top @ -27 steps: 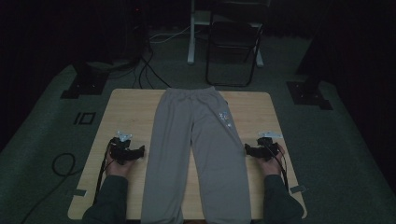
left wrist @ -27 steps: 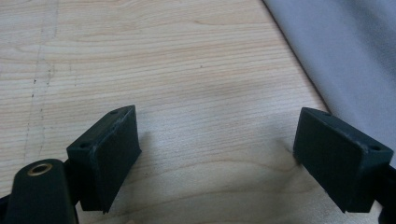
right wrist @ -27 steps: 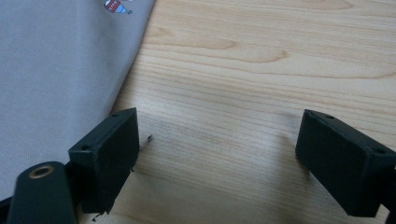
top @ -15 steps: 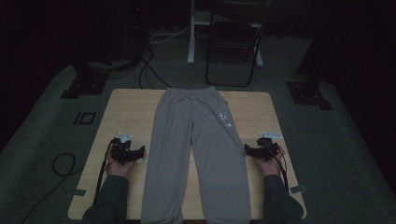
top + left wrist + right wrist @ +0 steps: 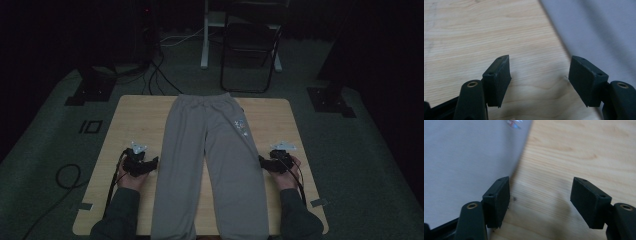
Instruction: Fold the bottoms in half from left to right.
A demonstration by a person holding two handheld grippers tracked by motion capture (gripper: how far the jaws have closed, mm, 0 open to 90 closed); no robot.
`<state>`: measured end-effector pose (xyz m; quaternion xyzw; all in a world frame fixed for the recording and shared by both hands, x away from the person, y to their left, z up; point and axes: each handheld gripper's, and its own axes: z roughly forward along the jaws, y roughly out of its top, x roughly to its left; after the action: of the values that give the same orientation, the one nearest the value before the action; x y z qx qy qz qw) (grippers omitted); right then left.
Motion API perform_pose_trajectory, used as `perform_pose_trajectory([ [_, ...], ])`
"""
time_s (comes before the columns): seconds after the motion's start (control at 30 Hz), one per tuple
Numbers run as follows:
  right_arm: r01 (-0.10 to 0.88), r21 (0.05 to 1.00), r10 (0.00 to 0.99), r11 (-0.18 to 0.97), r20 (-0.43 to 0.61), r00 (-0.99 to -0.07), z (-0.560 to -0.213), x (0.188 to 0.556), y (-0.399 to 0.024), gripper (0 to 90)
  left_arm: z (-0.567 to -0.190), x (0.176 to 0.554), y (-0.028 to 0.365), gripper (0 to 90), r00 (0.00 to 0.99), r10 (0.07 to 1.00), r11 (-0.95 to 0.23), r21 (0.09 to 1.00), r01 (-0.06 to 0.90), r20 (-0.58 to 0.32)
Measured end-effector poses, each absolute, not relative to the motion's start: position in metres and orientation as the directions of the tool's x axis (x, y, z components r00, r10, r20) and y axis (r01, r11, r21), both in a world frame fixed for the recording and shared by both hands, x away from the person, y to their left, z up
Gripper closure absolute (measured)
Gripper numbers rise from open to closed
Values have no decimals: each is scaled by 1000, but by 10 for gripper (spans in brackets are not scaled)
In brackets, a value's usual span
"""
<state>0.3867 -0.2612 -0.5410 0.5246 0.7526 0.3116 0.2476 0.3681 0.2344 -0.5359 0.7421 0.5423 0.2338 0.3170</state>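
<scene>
From the high view I see one pair of grey trousers (image 5: 212,165) laid flat down the middle of the counter (image 5: 140,117), waistband at the far edge and both legs running toward me, one leg past the near edge. I judge they are spread this way so that both side seams can be reached at once for folding. I hold two tools: the left hand-held gripper (image 5: 142,164) sits on the wood just beside the left leg's outer edge, and the right hand-held gripper (image 5: 272,163) mirrors it beside the right leg. Each points inward at the cloth, which reads to me as a ready stance before a grab. One small print marks the right hip.

In the left gripper view, the left hand-held gripper (image 5: 540,75) stands wide open with bare wood between its two jaws; the trousers (image 5: 596,30) lie just ahead, to the upper right, untouched.

In the right gripper view, the right hand-held gripper (image 5: 540,196) is likewise open on nothing. The trousers (image 5: 469,162) lie to the left, their edge near the left jaw.
</scene>
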Motion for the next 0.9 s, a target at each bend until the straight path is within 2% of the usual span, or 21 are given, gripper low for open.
perform_pose_trajectory([
  [0.17, 590, 755, 926, 286, -58, -374, -532, 378, -245, 331, -529, 366, 223, 342, 355, 935, -227, 738, 636, -18],
  [0.6, 539, 754, 869, 375, -83, -488, -526, 355, -207, 333, -529, 359, 183, 353, 466, 884, -339, 710, 618, 16],
  [0.9, 532, 736, 837, 419, -85, -541, -532, 348, -187, 332, -534, 359, 169, 353, 483, 874, -390, 670, 632, 52],
])
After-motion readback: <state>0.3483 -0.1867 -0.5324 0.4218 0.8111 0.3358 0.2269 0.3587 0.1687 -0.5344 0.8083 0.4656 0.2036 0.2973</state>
